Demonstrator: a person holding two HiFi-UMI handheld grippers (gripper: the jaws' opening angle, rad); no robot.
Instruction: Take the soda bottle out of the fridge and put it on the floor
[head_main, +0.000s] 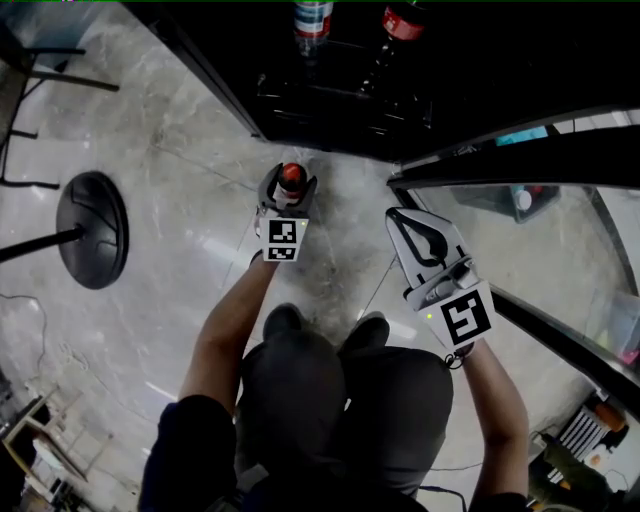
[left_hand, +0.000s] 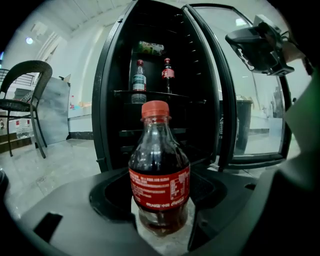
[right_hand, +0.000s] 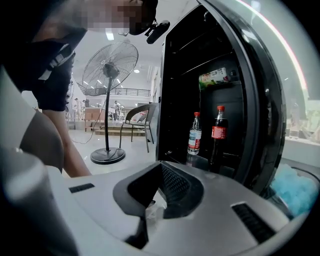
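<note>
A soda bottle (left_hand: 160, 180) with dark cola, a red cap and a red label stands upright between the jaws of my left gripper (left_hand: 161, 205). The jaws press its sides, and its base is down at the pale floor. From above, its red cap (head_main: 291, 178) shows inside the left gripper (head_main: 288, 190), just in front of the open fridge (head_main: 340, 90). My right gripper (head_main: 398, 215) hangs to the right near the glass door (head_main: 520, 215), shut with nothing in it. In its own view the right gripper (right_hand: 152, 202) faces the fridge's inside.
On a fridge shelf stand a water bottle (right_hand: 194, 134) and another cola bottle (right_hand: 218, 135); a green packet (right_hand: 214, 76) lies on the shelf above. A pedestal fan's round base (head_main: 92, 230) sits on the floor at left. A chair (left_hand: 22, 87) stands further left.
</note>
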